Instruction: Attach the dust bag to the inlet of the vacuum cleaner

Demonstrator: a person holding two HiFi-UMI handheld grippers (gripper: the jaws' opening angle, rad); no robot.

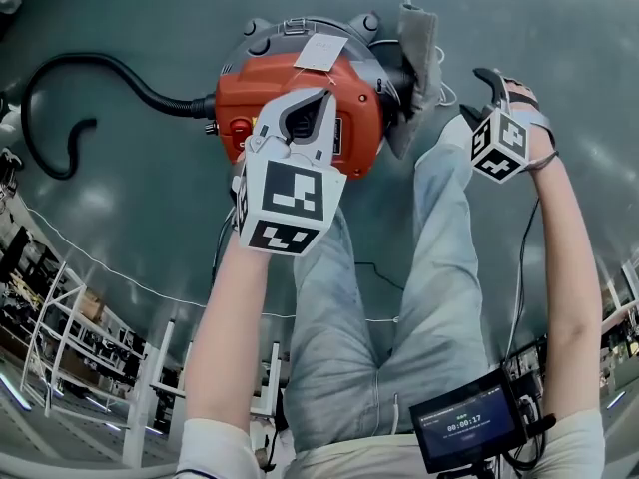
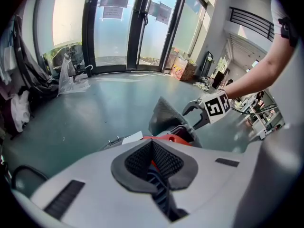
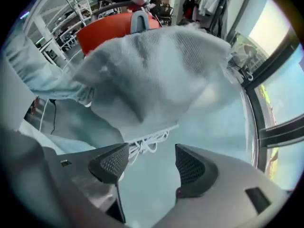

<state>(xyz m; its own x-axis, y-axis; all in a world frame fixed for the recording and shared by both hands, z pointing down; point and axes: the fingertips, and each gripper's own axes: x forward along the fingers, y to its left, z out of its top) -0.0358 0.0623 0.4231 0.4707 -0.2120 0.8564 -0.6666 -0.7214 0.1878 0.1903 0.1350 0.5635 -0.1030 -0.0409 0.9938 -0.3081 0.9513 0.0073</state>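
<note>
The red vacuum cleaner (image 1: 300, 93) stands on the grey floor, with a white tag (image 1: 321, 53) on top. The grey cloth dust bag (image 1: 414, 68) stands up against its right side. My left gripper (image 1: 318, 96) is over the vacuum's top, its pads (image 2: 142, 158) together, and only a sliver of the red body (image 2: 164, 137) shows past them. My right gripper (image 1: 479, 96) hangs open just right of the bag. In the right gripper view the bag (image 3: 152, 65) fills the space ahead of the open gripper (image 3: 152, 165). Its white drawstring (image 3: 147, 139) dangles near the left pad, untouched.
A black hose (image 1: 80, 78) curls from the vacuum's left side across the floor. The person's legs in jeans (image 1: 399, 297) reach up to the vacuum. A small screen (image 1: 469, 427) hangs at the waist. Metal racks (image 1: 60, 307) stand at the lower left, glass doors (image 2: 118, 27) beyond.
</note>
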